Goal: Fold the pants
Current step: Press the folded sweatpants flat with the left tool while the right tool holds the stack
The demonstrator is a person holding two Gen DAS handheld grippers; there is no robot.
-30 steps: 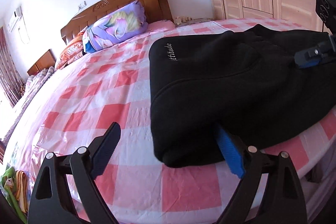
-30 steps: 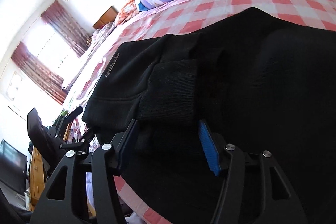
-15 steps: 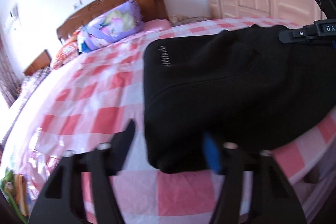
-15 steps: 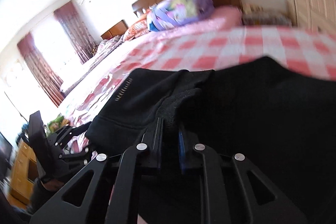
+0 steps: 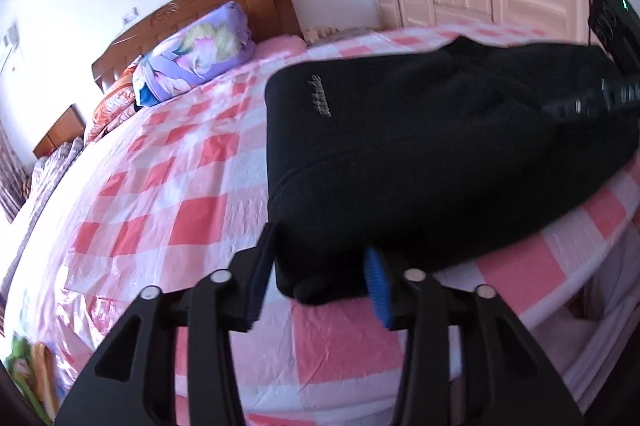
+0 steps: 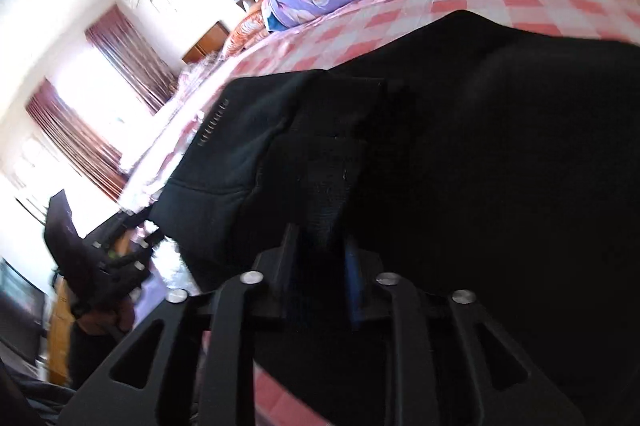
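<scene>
Left wrist view shows my left tongs (image 5: 316, 278) clamped on the near corner of the black pants (image 5: 420, 154), which lie folded on the pink checked bed (image 5: 160, 218). Right wrist view shows my right tongs (image 6: 320, 266) with a ribbed fold of the pants between the pads; they have just been opening, and I cannot tell whether they still press it.

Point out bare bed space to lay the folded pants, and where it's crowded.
Free: checked sheet between the pants and the pillows. Crowded: the near bed edge, where left gripper and right gripper both clamp the pants.
</scene>
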